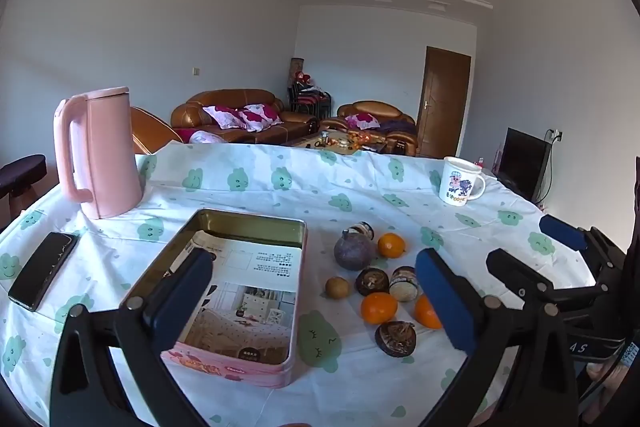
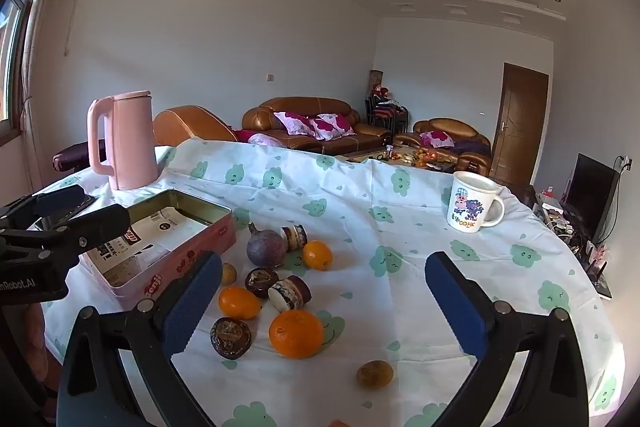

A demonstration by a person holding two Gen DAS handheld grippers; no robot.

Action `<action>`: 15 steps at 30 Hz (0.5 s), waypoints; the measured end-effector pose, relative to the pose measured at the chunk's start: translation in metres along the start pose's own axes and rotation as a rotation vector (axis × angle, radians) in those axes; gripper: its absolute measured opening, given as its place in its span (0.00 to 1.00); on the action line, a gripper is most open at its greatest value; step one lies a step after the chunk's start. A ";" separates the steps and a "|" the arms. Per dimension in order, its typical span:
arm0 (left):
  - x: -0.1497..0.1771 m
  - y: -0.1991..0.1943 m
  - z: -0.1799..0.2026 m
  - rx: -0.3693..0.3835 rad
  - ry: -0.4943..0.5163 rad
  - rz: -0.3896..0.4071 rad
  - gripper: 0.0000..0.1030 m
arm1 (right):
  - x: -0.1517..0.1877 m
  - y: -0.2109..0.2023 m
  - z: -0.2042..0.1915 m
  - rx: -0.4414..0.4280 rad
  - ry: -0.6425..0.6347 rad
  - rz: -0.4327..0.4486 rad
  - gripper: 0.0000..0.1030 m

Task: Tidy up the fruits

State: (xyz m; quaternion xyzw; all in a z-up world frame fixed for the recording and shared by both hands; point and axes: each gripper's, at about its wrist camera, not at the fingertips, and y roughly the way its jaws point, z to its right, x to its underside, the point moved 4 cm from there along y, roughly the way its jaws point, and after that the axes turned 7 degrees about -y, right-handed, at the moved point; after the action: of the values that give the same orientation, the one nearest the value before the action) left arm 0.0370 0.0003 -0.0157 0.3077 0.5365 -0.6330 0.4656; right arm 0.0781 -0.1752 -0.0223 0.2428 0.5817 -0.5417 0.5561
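Note:
A pink tin box (image 1: 176, 255) (image 2: 180, 251) lined with printed paper lies open on the table, no fruit in it. Right of it sits a cluster of fruit: oranges (image 1: 379, 307) (image 2: 296, 333), a purple fruit (image 1: 353, 252) (image 2: 266, 247), dark brown fruits (image 1: 395, 338) (image 2: 231, 337) and small yellow-brown ones (image 1: 337, 287) (image 2: 374, 373). My left gripper (image 1: 316, 301) is open and empty, above the box's right side and the fruit. My right gripper (image 2: 324, 301) is open and empty over the fruit; it also shows in the left wrist view (image 1: 560, 231).
A pink kettle (image 1: 100, 153) (image 2: 128, 141) stands at the back left. A black phone (image 1: 42, 275) lies left of the box. A white cartoon mug (image 1: 460, 183) (image 2: 474, 203) stands at the back right. The cloth-covered table's (image 1: 280, 187) edge curves close on both sides.

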 end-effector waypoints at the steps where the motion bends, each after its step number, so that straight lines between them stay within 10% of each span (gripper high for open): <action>1: 0.000 0.000 0.000 -0.007 0.005 0.001 1.00 | 0.001 0.000 0.000 0.000 0.001 0.005 0.99; 15: 0.000 -0.004 -0.002 -0.005 0.021 0.024 1.00 | 0.006 -0.004 0.004 -0.009 0.005 0.006 0.99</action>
State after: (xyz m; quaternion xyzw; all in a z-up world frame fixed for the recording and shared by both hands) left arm 0.0328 0.0019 -0.0143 0.3197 0.5393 -0.6226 0.4683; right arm 0.0748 -0.1822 -0.0255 0.2431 0.5848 -0.5369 0.5574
